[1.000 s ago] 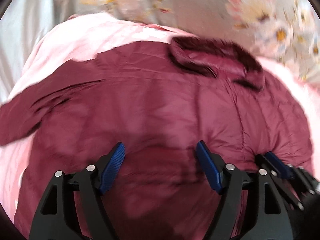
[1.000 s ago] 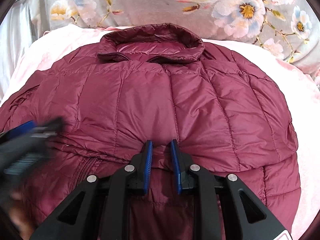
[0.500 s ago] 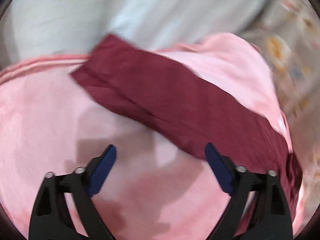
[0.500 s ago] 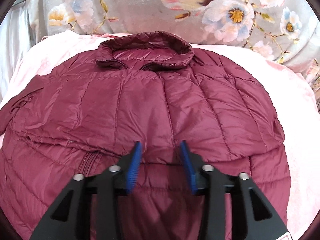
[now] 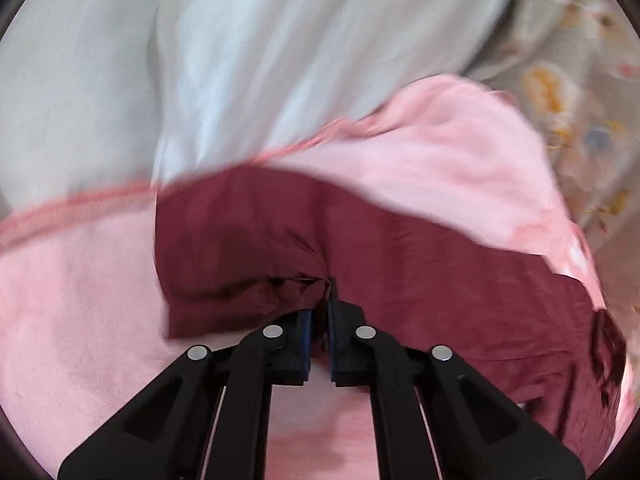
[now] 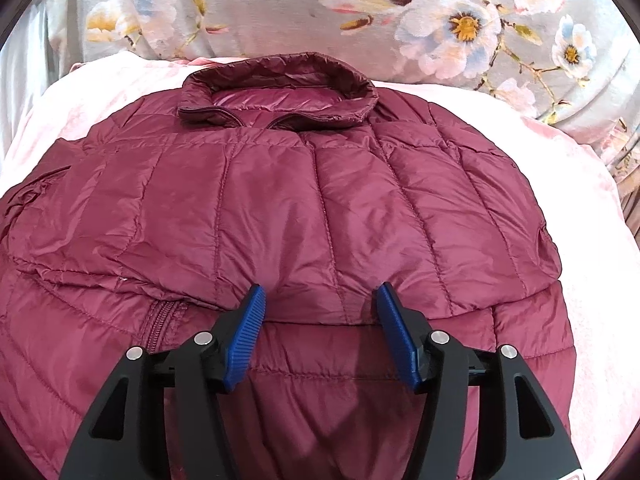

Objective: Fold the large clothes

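A maroon quilted jacket [image 6: 300,200] lies front up on a pink blanket [image 6: 600,280], its collar [image 6: 280,88] at the far side and the lower part folded up over the body. My right gripper [image 6: 320,300] hovers at the fold edge. Its jaws are opening, and the pads do not press on the fabric between them. In the left wrist view the jacket's sleeve [image 5: 248,240] stretches across the blanket [image 5: 80,300]. My left gripper [image 5: 320,300] is shut on the sleeve's near edge, where the cloth bunches at the fingertips.
Grey floral fabric [image 6: 280,8] rises behind the collar. A white sheet [image 5: 200,60] lies beyond the blanket's edge past the sleeve. The jacket's zip [image 6: 160,320] shows at the lower left of the body.
My left gripper swung from over the jacket body out to the sleeve and closed on it. My right gripper's jaws spread apart, letting go of the folded fabric.
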The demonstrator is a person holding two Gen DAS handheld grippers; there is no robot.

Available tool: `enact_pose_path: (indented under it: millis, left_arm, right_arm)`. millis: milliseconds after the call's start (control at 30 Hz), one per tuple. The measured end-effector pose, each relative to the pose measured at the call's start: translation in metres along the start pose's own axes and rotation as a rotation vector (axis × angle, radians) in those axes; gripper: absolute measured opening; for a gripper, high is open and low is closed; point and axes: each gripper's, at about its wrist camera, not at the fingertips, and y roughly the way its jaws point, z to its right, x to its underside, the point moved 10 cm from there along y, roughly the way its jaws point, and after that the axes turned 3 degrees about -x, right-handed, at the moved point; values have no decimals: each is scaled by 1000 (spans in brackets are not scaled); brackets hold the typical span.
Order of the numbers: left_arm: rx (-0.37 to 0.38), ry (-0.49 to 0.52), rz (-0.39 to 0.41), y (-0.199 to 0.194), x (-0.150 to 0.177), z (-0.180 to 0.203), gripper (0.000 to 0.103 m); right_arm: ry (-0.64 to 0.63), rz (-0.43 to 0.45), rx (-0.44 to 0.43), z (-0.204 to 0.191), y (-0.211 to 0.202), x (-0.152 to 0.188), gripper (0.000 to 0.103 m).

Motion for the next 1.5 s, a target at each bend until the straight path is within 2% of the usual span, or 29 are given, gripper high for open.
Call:
enact_pose_path:
  millis: [67, 133, 167, 233, 300, 367, 433, 467, 500, 533, 567, 600, 633, 700, 767, 867, 1000, 1100, 1233, 1267, 1300, 1333, 1367, 1400, 1500]
  left_arm:
    - [65, 76, 67, -30, -8, 47, 3]
    - [140, 139, 101, -53, -9, 91, 3]
    - [204, 199, 121, -74, -5, 129, 3]
    - [286, 283, 138, -100, 9, 182, 3]
    - [380, 382, 140, -128, 37, 245, 4]
    - [442, 474, 114, -145, 73, 292, 4]
    - [497, 577, 53, -151, 128, 342, 9]
    - [513, 608, 31, -151, 147, 355, 13]
    - [521, 645, 1, -151, 172, 368, 28]
    - [529, 667, -17, -152, 190, 374, 49]
    - [541, 677, -29, -151, 206, 378, 59]
    - [553, 671, -23, -149, 215, 381, 72]
    - [564, 666, -13, -150, 222, 380, 79]
    - [582, 663, -23, -149, 227, 375, 83]
    - [599, 644, -51, -152, 227, 361, 84]
    - [637, 542, -106, -147, 207, 338, 87]
    - [587, 411, -118, -126, 169, 287, 87]
    - [533, 322, -142, -100, 148, 254, 87]
    - [503, 216, -218, -67, 141, 222, 87]
    - [497, 199, -236, -61, 142, 217, 87]
    - [489, 187, -253, -54, 143, 212, 86]
    - [482, 184, -262, -49, 144, 209, 86]
    - [480, 182, -266, -47, 143, 208, 85]
    - [487, 175, -272, -46, 142, 207, 85]
    - [538, 127, -296, -46, 132, 206, 85]
  right_arm:
    - [-3, 2, 6, 0, 0, 0, 58]
    - [0, 3, 4, 0, 0, 0, 58]
    - [3, 3, -1, -1, 0, 0, 58]
    - [18, 11, -15, 1, -2, -1, 58]
    - [45, 37, -45, 3, -8, -3, 58]
    - [81, 65, -81, 7, -18, -5, 59]
    - [120, 75, -122, 13, -30, -3, 60]
    - [135, 76, -136, 17, -34, -1, 61]
    - [148, 78, -146, 22, -40, 2, 63]
    - [157, 81, -153, 29, -45, 5, 64]
    - [161, 82, -155, 35, -49, 8, 64]
    - [161, 83, -153, 40, -52, 10, 64]
    - [160, 84, -149, 45, -54, 12, 65]
    - [164, 77, -151, 55, -58, 16, 66]
    - [180, 63, -178, 57, -58, 17, 67]
    - [229, 38, -284, 48, -57, 8, 67]
    - [288, -11, -424, 23, -43, -9, 68]
    - [329, -37, -435, 12, -24, -20, 68]
    - [389, -75, -363, 13, 5, -29, 68]
    - [401, -85, -362, 12, 11, -30, 61]
    - [390, -99, -384, 5, 17, -32, 47]
    - [363, -117, -399, -2, 19, -34, 6]
    - [334, -113, -397, -5, 16, -40, 4]
    - [327, -70, -384, 0, 7, -49, 4]
    - [280, 128, -284, 31, -40, -90, 3]
